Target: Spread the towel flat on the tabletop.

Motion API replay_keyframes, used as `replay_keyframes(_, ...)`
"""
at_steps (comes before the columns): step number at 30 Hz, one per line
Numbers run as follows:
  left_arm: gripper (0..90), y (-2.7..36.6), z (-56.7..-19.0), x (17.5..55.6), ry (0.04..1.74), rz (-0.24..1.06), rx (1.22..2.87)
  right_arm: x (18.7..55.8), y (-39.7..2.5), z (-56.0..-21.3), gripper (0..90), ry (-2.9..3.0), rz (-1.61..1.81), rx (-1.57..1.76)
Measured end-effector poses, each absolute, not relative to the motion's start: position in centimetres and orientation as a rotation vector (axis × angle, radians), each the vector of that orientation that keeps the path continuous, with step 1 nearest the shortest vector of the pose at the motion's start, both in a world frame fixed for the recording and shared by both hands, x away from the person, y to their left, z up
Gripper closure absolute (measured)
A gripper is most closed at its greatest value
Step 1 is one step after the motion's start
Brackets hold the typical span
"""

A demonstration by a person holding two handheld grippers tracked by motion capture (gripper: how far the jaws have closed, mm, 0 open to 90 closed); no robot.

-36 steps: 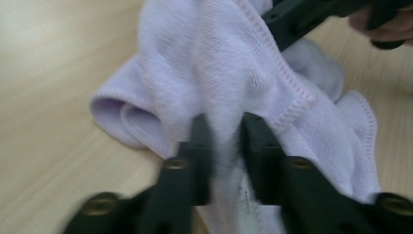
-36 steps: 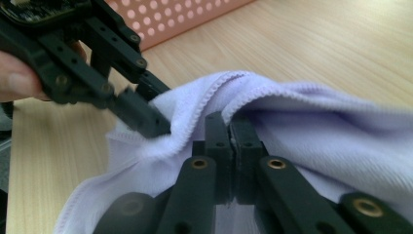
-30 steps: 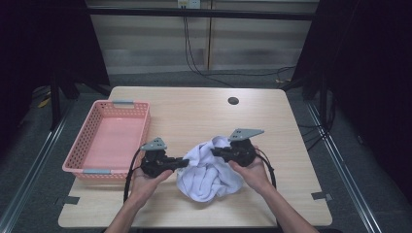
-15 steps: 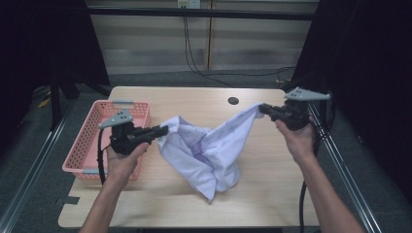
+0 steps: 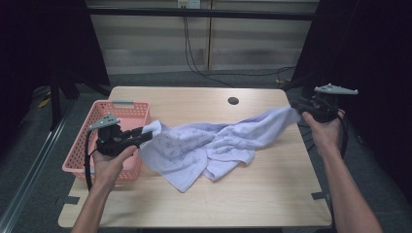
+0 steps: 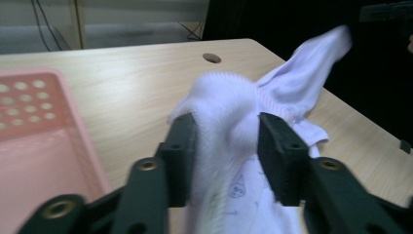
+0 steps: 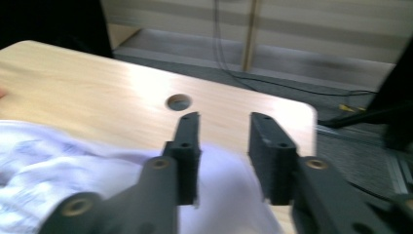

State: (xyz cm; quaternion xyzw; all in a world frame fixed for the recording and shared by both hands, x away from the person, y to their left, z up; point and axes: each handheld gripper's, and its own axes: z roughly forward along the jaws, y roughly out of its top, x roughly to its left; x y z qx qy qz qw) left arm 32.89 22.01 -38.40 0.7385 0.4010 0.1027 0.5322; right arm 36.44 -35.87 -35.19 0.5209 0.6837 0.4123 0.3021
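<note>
We see a white towel (image 5: 214, 145) with faint print, creased, spread between both claws | left gripper (image 6: 226, 146) pinches one bunched corner | right gripper (image 7: 223, 156) jaws apart, cloth beneath them; grip unclear.

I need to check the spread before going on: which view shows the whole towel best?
The high view: the white towel stretches across the table, its ends at the left gripper and right gripper. The left gripper view shows a bunched fold between its jaws; the right gripper view, blurred cloth under its jaws.
</note>
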Motion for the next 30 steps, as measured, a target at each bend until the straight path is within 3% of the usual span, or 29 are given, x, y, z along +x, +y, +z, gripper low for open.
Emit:
replay_keyframes(2, 50.5, 21.6, -38.2, 32.9, 0.932, 0.248, 1.759, 36.3, -35.1, -36.1, 59.9, 1.836, 1.125, 1.371)
replay_keyframes(7, 50.1, 20.7, -38.5, 32.6, 0.918, 0.216, 1.771, 34.9, -31.3, -38.6, 56.5, 1.975, 1.192, 1.311)
replay_keyframes(12, 55.6, 17.2, -42.2, 32.3, 0.856, 0.095, 1.899, 33.2, -27.1, -41.7, 52.0, 2.139, 1.268, 1.257)
replay_keyframes(17, 52.4, 15.0, -46.7, 32.2, 0.865, -0.012, 2.028, 31.5, -24.0, -45.1, 45.1, 2.305, 1.328, 1.241)
replay_keyframes(24, 48.7, 13.6, -49.5, 32.3, 0.863, -0.016, 2.153, 31.3, -21.3, -48.4, 33.0, 2.425, 1.288, 1.21)
replay_keyframes(26, 52.6, 13.4, -49.4, 32.2, 0.839, -0.006, 2.181, 31.7, -21.0, -49.1, 32.6, 2.437, 1.235, 1.213)
replay_keyframes(27, 63.6, 13.2, -49.5, 32.1, 0.827, -0.015, 2.222, 31.8, -20.8, -49.5, 32.9, 2.442, 1.193, 1.199)
replay_keyframes(28, 69.7, 13.2, -49.7, 31.9, 0.804, 0.019, 2.225, 31.9, -20.7, -49.9, 33.0, 2.455, 1.171, 1.184)
replay_keyframes(30, 79.0, 13.2, -49.7, 31.8, 0.807, -0.045, 2.227, 31.8, -20.4, -50.2, 33.3, 2.451, 1.146, 1.172)
